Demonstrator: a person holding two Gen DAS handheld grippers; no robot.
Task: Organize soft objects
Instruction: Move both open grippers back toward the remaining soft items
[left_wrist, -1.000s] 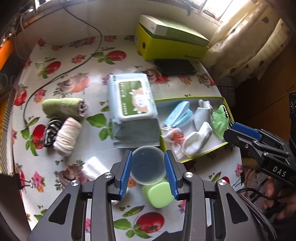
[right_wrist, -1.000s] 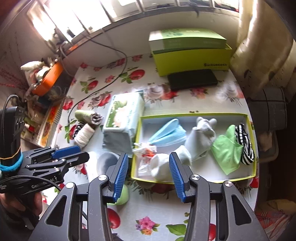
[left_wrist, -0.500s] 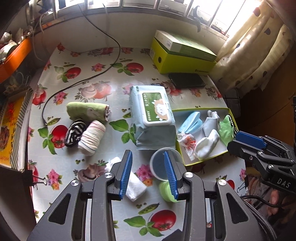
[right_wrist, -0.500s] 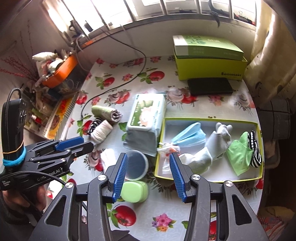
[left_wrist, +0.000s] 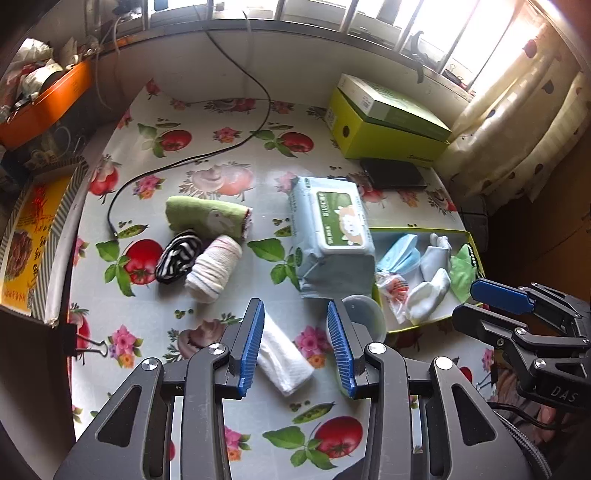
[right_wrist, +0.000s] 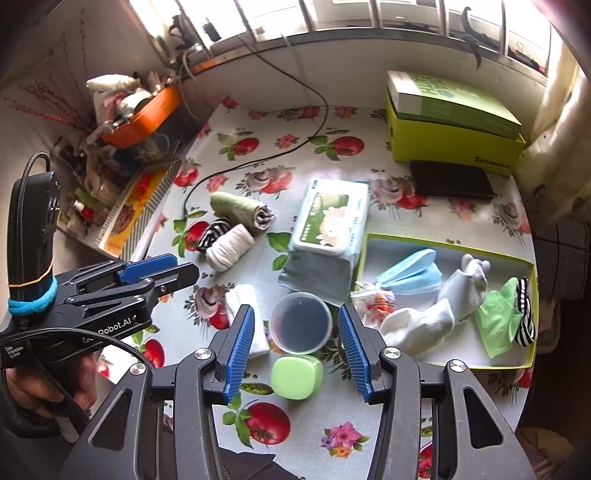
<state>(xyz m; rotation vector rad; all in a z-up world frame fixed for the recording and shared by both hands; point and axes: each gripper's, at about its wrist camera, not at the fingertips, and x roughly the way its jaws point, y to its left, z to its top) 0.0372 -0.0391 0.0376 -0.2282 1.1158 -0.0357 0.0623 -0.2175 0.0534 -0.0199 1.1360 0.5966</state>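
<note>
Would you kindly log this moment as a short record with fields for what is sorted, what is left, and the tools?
box: yellow-green tray, holding blue face mask, white sock, green cloth
still on table: green rolled towel, striped roll, white rolled sock, folded white cloth
left tool: open, empty
right tool: open, empty

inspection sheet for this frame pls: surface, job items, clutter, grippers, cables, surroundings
Surface: table under a fruit-and-flower print cover.
Job's things: green rolled cloth, striped roll, white roll and folded white cloth loose; masks, socks and cloths in the yellow-rimmed tray.
Clutter: wipes pack, clear cup, green case, green boxes, black flat case.
Grippers: left gripper and right gripper open, empty.
Cables: black cable across the far table.
Surroundings: window, curtain, orange tray.
</note>
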